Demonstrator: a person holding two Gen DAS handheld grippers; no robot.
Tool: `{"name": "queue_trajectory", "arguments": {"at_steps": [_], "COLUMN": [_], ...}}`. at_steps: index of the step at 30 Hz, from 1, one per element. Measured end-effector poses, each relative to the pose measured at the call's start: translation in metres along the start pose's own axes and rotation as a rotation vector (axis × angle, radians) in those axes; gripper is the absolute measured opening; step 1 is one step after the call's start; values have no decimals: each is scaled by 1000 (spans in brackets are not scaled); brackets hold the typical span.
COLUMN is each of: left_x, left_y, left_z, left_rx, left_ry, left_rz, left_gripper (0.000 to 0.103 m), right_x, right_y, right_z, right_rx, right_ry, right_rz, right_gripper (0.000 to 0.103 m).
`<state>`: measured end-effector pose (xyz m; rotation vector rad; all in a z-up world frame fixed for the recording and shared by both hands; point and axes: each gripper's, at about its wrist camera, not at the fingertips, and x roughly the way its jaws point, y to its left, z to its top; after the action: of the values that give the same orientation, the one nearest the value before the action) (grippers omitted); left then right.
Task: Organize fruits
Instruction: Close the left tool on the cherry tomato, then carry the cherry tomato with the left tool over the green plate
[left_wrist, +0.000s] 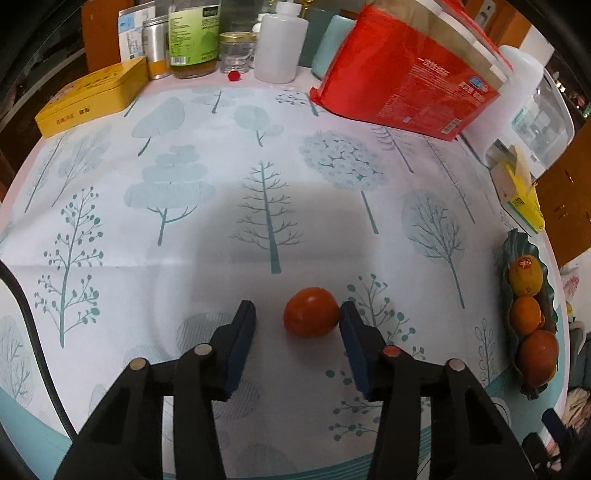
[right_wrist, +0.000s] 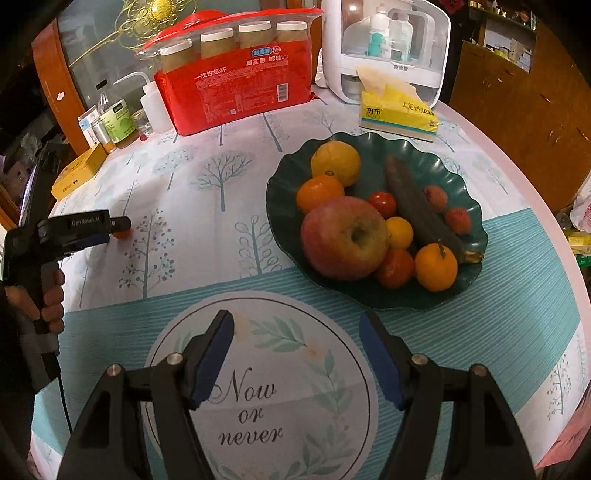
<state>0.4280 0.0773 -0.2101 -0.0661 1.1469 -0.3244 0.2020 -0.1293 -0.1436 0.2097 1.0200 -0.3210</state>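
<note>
Tree-printed tablecloth (left_wrist: 184, 229) under left gripper (left_wrist: 297, 314), jaws spread around tomato (left_wrist: 311, 312); right gripper (right_wrist: 297, 326) spread, empty.

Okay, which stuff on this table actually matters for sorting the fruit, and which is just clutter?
For the job:
- small tomato between the left tongs
- green fruit plate
- apple and the other fruit on it

Just lying about:
- red cup pack
- tissue box
- yellow tin
- white bottle

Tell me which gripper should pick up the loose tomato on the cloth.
Left. The left gripper already straddles the tomato, one pad touching it. The right gripper hangs empty near the plate, far from it.
</note>
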Motion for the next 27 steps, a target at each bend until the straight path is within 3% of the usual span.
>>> {"name": "queue_trajectory", "arguments": {"at_steps": [3, 17, 27], "left_x": [1, -19, -45], "left_y": [-1, -7, -48], "left_z": [0, -16, -42], "left_rx": [1, -14, 25], "left_ry": [0, -22, -15], "left_rz": [-44, -15, -8], "left_gripper": [29, 28, 28], "right_x": [0, 0, -7], "right_y": [3, 7, -21], "right_z": [3, 1, -12], "right_rx": [-6, -38, 4], "right_ry": [-4, 7, 5], "right_rz": [1, 53, 106], "right_gripper": [71, 71, 71]}}
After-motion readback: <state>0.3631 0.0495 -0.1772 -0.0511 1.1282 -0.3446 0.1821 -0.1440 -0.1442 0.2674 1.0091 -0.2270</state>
